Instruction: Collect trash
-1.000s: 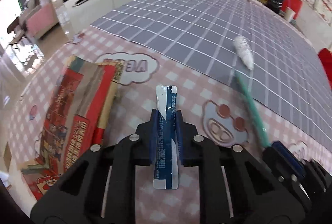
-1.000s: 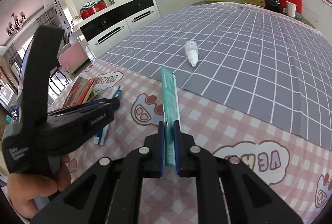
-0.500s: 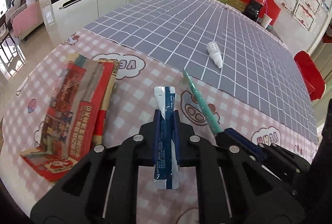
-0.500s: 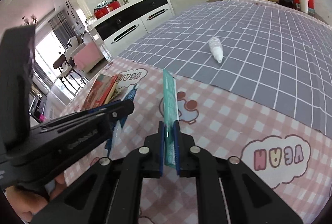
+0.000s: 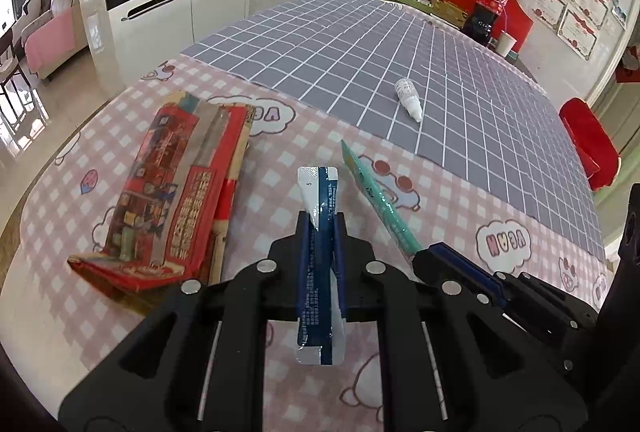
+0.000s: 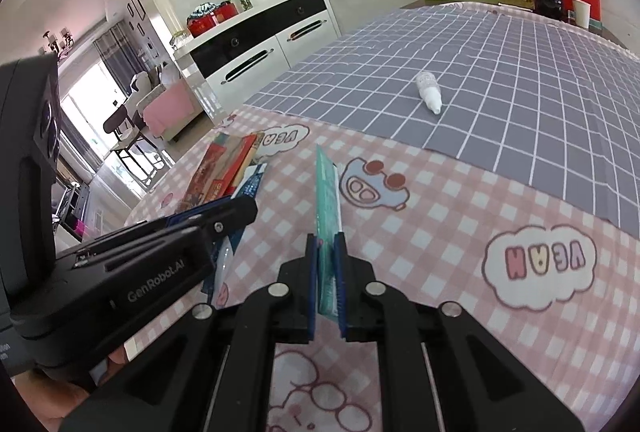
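Observation:
My left gripper (image 5: 321, 228) is shut on a blue and white sachet wrapper (image 5: 319, 191), which stands up between the pads above the pink checked cloth. My right gripper (image 6: 326, 244) is shut on a long teal wrapper (image 6: 327, 187) that points away from me. In the left wrist view that teal wrapper (image 5: 376, 197) slants up from the right gripper (image 5: 424, 256) at the lower right. The left gripper (image 6: 240, 205) fills the left side of the right wrist view. A small white dropper bottle (image 5: 409, 97) lies on the grey grid cloth. A flattened red carton (image 5: 180, 191) lies left of the sachet.
The table carries a pink checked cloth (image 5: 280, 159) near me and a grey grid cloth (image 5: 360, 43) beyond. At the far end stand a cola bottle (image 5: 494, 1), a paper cup (image 5: 505, 43) and red boxes. A white cabinet (image 5: 168, 11) stands past the table's left edge, and a red chair (image 5: 588, 139) on the right.
Both grippers have risen and drawn back from the table with their wrappers held. More of the table and room shows, and the right gripper has come closer beside the left one.

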Motion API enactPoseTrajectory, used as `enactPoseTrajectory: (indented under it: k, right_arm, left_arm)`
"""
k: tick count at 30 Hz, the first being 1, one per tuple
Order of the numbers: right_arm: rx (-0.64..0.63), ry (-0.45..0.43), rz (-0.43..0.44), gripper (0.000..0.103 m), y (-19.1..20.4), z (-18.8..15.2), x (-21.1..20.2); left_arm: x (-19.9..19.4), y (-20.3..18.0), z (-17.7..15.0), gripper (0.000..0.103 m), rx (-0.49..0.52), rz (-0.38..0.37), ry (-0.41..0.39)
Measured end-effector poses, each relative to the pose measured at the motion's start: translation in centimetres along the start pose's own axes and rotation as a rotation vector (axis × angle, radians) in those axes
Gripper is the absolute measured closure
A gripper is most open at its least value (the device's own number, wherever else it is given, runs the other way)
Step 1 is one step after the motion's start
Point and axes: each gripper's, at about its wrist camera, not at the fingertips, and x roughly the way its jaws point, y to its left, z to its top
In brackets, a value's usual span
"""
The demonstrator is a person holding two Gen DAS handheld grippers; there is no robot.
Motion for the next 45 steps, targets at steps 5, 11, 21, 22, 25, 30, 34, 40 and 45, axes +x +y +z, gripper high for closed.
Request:
enactPoseTrajectory:
  k: [5,11,21,22,25,30,34,40,45]
  right_arm:
    - [-0.010,0.018,-0.028,0.094,0.3,-1.0,0.1]
    - [-0.029,0.041,-0.039,0.094,0.6,-1.5,0.8]
    - [-0.084,0.039,-0.098,0.069,2.1,-1.1,1.9]
    - [-0.097,0.030,-0.113,0.065,2.3,-1.1,2.0]
    - [-0.106,0.037,-0.126,0.058,2.4,-0.8,2.7]
    - [-0.100,0.082,-0.134,0.058,2.0,-0.6,4.3]
    - [-0.105,0.085,-0.136,0.059,2.0,-0.2,4.6]
    - [-0.109,0.094,-0.152,0.075,1.8,0.0,4.8]
    - [-0.117,0.095,-0.156,0.076,2.0,-0.1,4.8]
  left_arm:
    - [-0.2,0.2,-1.2,0.091,0.009,0.015,0.007]
    - [-0.4,1.2,-1.6,0.091,-0.005,0.032,0.009]
    - [-0.7,2.3,-1.8,0.091,-0.022,0.032,0.006]
    - [-0.7,2.4,-1.8,0.091,-0.025,0.034,0.006]
    - [-0.6,3.0,-1.6,0.091,-0.035,0.037,0.007]
    - [-0.6,3.6,-1.5,0.091,-0.044,0.040,0.009]
    - [-0.6,3.7,-1.5,0.091,-0.047,0.037,0.009]
    - [-0.7,4.1,-1.4,0.091,-0.053,0.022,0.009]
    - [-0.6,4.3,-1.3,0.091,-0.056,0.010,0.011]
